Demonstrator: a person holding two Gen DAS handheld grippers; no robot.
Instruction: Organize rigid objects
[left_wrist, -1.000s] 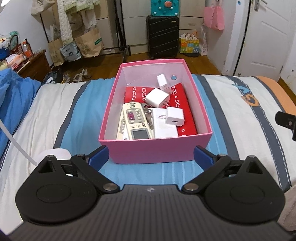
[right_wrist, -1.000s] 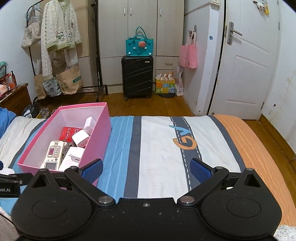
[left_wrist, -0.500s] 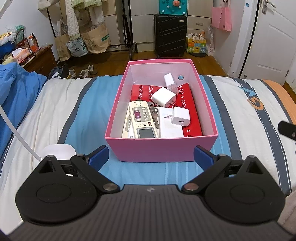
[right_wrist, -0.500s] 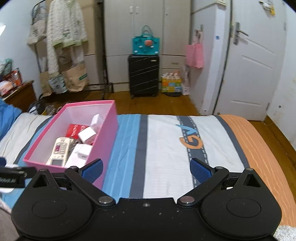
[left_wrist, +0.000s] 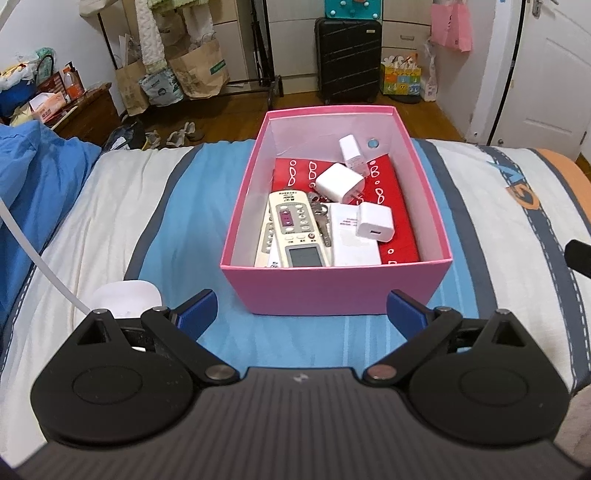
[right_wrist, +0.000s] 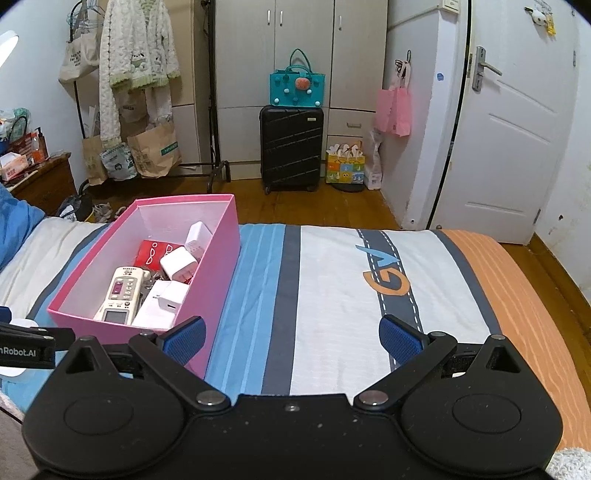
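Note:
A pink box (left_wrist: 334, 290) stands on the striped bed and also shows in the right wrist view (right_wrist: 218, 254). Inside it lie two remote controls (left_wrist: 297, 232), keys (left_wrist: 320, 218), three white chargers (left_wrist: 373, 221), a white card and a red packet (left_wrist: 391, 195). My left gripper (left_wrist: 301, 314) is open and empty, just in front of the box's near wall. My right gripper (right_wrist: 291, 338) is open and empty, over the bedsheet to the right of the box. A white rounded object (left_wrist: 125, 297) with a white cable lies left of the left gripper.
A blue quilt (left_wrist: 33, 184) lies at the bed's left. Beyond the bed's foot are a wooden floor, a black suitcase (right_wrist: 291, 147), a clothes rack with paper bags (right_wrist: 147, 147), wardrobes and a white door (right_wrist: 517, 147).
Both grippers have drawn back and risen a little from the box, so it looks smaller and farther. Both stay open. The box's contents have not moved.

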